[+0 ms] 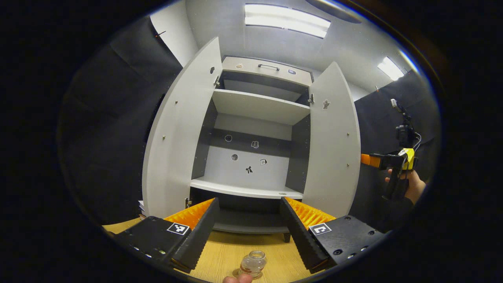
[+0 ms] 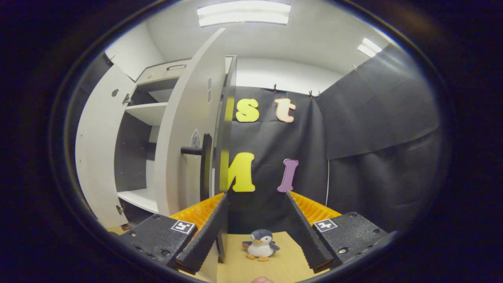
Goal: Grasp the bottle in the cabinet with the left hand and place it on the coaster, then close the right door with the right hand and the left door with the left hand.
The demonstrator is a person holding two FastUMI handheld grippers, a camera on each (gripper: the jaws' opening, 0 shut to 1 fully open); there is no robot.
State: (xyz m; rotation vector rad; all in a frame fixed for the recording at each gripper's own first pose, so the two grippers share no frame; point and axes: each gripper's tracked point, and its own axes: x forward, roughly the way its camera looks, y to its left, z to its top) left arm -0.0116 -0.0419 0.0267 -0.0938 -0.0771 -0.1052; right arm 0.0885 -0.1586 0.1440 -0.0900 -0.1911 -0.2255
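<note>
Below my left gripper (image 1: 249, 236), whose fingers are spread wide and hold nothing, the small glass bottle (image 1: 253, 262) stands on the wooden table (image 1: 224, 251); whether a coaster lies under it I cannot tell. Both cabinet doors hang open: the left door (image 1: 178, 129) and the right door (image 1: 334, 141). My right gripper (image 2: 251, 232), equally wide and empty, sits at the right door's outer edge (image 2: 224, 157), beside its dark handle (image 2: 202, 157). I judge closing that door comes next: press flat against the outer face and swing steadily. A toy penguin (image 2: 260, 244) stands on the table before black cloth walls under ceiling lights.
</note>
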